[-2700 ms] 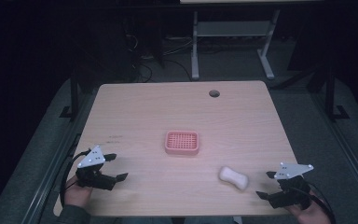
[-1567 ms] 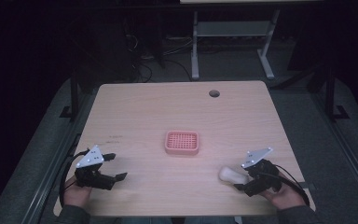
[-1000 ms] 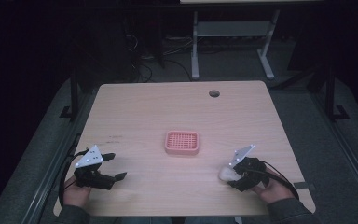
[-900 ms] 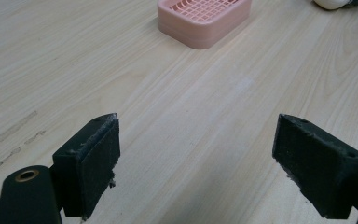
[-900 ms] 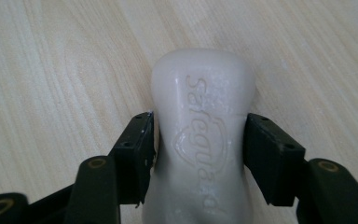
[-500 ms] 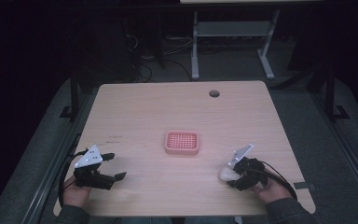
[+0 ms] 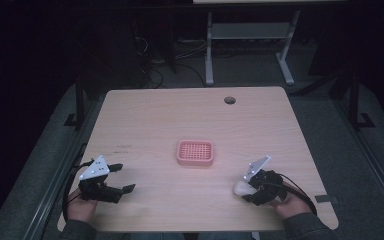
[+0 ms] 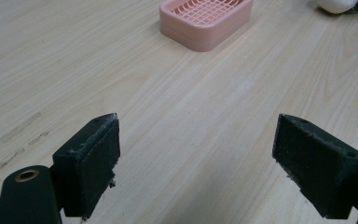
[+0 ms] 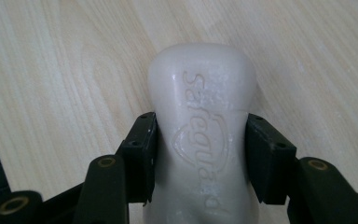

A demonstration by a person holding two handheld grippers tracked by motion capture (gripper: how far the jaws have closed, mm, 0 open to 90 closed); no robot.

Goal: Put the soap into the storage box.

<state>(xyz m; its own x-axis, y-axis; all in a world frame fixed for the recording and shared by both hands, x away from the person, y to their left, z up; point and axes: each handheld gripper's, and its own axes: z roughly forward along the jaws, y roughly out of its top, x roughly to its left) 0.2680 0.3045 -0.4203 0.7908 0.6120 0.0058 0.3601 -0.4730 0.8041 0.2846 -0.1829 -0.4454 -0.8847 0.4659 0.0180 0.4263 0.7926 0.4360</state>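
Note:
A white bar of soap (image 9: 200, 121) with embossed lettering sits between the two black jaws of my right gripper (image 9: 200, 154), which press on its narrow waist. In the high view the soap (image 7: 241, 187) lies at the table's front right, with the right gripper (image 7: 252, 189) shut on it. A pink slotted soap dish (image 7: 195, 152) rests in the middle of the wooden table (image 7: 180, 115). My left gripper (image 7: 121, 179) stands open at the front left, with bare wood between its jaws. The left gripper view shows the dish (image 8: 207, 21) far ahead.
A round cable hole (image 7: 229, 100) sits near the table's far edge. Dark floor and a white metal frame (image 7: 245, 45) lie beyond the table. A strip of dark tape (image 7: 326, 198) marks the front right corner.
My right gripper came in from the right and closed on the soap. Over the last half second it has barely moved. The left gripper has stayed where it was.

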